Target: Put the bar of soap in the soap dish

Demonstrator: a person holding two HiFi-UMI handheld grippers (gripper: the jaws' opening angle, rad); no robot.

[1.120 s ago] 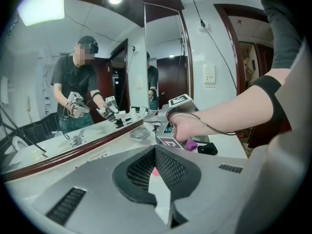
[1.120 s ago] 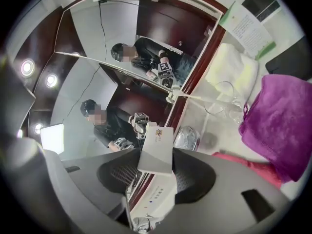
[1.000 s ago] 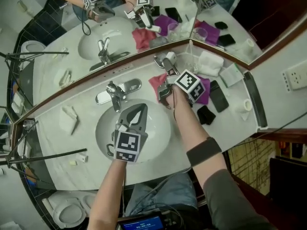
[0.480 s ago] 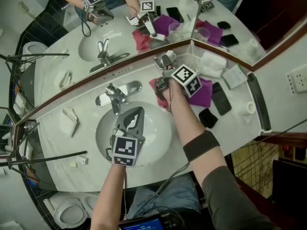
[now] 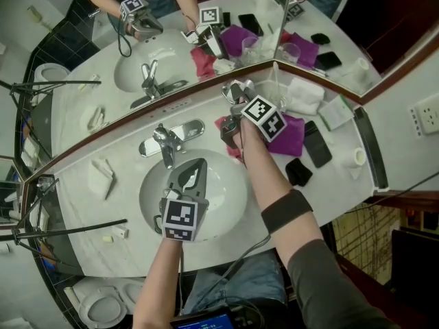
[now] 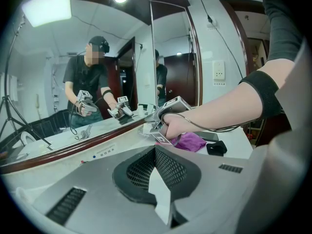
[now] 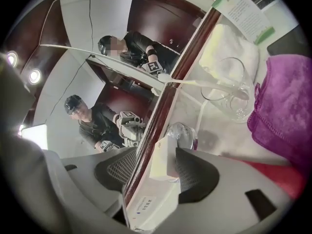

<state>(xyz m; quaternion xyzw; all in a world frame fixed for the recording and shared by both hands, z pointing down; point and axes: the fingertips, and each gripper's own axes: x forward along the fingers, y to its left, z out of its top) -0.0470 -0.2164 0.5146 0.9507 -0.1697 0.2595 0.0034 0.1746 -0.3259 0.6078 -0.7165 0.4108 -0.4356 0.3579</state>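
A cream bar of soap (image 7: 163, 161) stands between the jaws of my right gripper (image 7: 157, 153), over a clear glass soap dish (image 7: 184, 132) at the foot of the mirror. The jaws have just been opening: a gap shows at the left pad, while the soap still lies against the right one. From above, the right gripper (image 5: 233, 96) reaches to the counter's back edge. My left gripper (image 5: 197, 164) hovers over the basin, shut on a thin white scrap (image 6: 161, 194) that looks like paper.
The faucet (image 5: 164, 142) stands behind the basin (image 5: 230, 201). Right of the right hand lie a purple cloth (image 5: 293, 134), a red cloth (image 5: 225, 123), a black phone (image 5: 317, 146) and a white folded towel (image 5: 302, 94). A glass tumbler (image 7: 229, 89) stands beyond the dish.
The right gripper has sunk a little toward the counter by the mirror. The left gripper has stayed over the basin.
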